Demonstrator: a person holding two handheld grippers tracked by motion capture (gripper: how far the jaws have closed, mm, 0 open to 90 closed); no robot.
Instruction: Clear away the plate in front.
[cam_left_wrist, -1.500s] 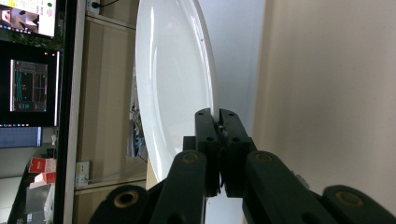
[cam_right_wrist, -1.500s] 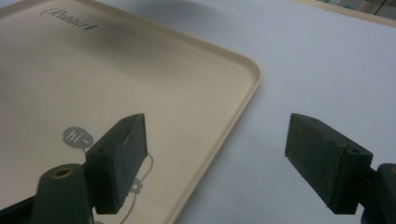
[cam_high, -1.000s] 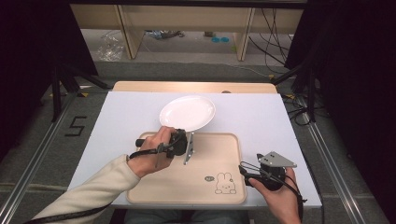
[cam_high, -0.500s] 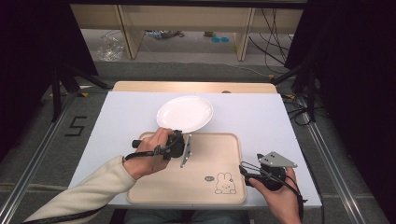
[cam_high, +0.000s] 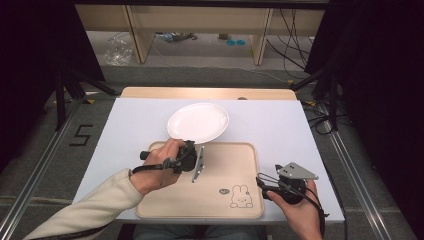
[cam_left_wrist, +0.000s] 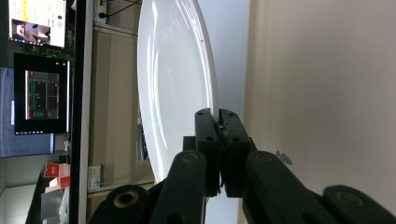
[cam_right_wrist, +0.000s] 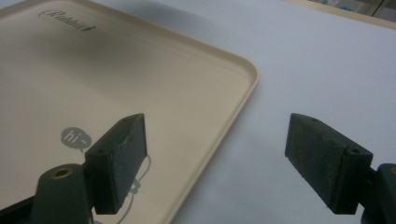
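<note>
A white plate (cam_high: 198, 122) sits at the far side of the beige tray (cam_high: 220, 170), its near rim over the tray's far edge. My left gripper (cam_high: 191, 145) is shut on that near rim. In the left gripper view the jaws (cam_left_wrist: 218, 116) pinch the plate's (cam_left_wrist: 173, 84) edge, with the tray (cam_left_wrist: 327, 93) beside it. My right gripper (cam_high: 263, 183) rests at the tray's right edge, near the rabbit print (cam_high: 241, 196). It stands open (cam_right_wrist: 215, 140) with nothing between its fingers, over the tray's (cam_right_wrist: 140, 70) corner and the white table.
The tray lies on a white table top (cam_high: 280, 125) with a wooden strip (cam_high: 210, 93) along its far edge. Beyond the table are shelves and cables on the floor. Bare table surface lies left and right of the plate.
The plate and the left gripper holding it have shifted slightly to the left. The right gripper has stayed in place.
</note>
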